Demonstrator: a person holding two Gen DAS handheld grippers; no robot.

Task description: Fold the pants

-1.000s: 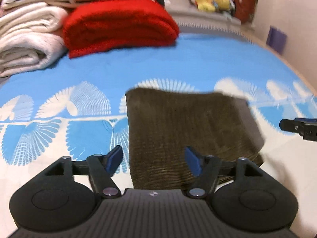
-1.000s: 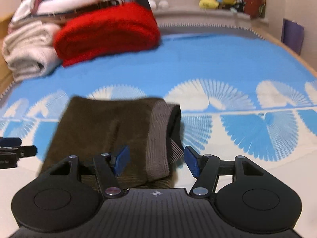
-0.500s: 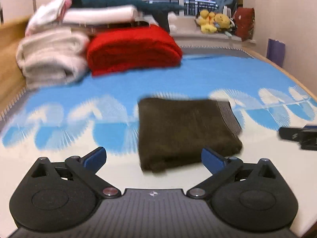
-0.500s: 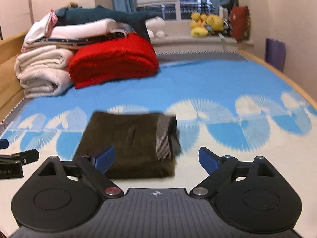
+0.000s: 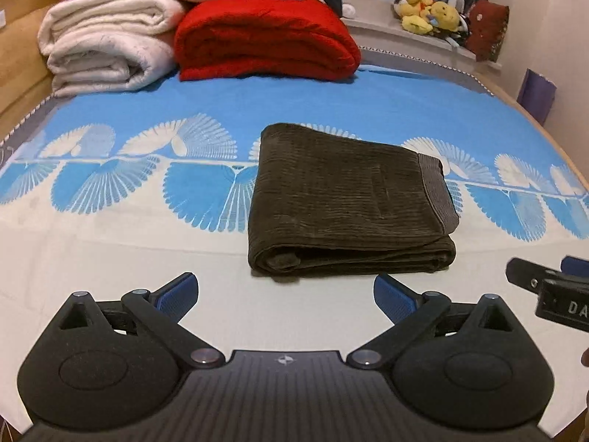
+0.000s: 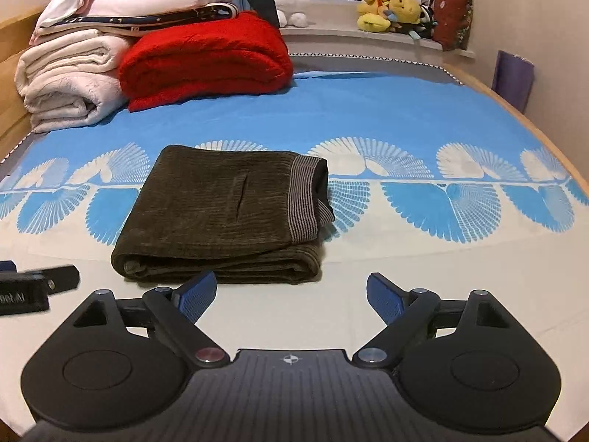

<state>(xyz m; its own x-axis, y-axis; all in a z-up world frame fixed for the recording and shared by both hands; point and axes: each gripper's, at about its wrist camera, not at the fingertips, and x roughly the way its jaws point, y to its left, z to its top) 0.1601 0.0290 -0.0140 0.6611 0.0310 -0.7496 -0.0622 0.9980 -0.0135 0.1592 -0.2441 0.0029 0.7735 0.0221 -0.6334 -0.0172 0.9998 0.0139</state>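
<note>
a: where are the dark brown corduroy pants [image 5: 349,199] sitting?

b: folded into a thick rectangle on the bed with the blue and white fan-patterned sheet [image 5: 331,103], striped grey waistband [image 6: 303,199] on the right side, folded edge facing the cameras.

a: and the left tongs [image 5: 283,294]?

b: spread wide, nothing between the blue pads [image 5: 176,294]. they hover just short of the near edge of the pants, not touching. a second ago they were narrower and right over the cloth; half a second ago they had already spread, and now the view is sharp rather than blurred.

a: the right tongs [image 6: 291,294]?

b: also spread wide and holding nothing, apart from the pants, which lie ahead and to their left. a second ago their pads sat close over the waistband corner; since then they have pulled back and risen, so the whole bundle shows.

a: anything else?

b: a folded red fleece blanket [image 5: 265,37] and rolled cream blankets [image 5: 106,48] lie at the far end of the bed, yellow plush toys [image 6: 390,11] on the sill. each tong's tip shows at the edge of the other's view.
</note>
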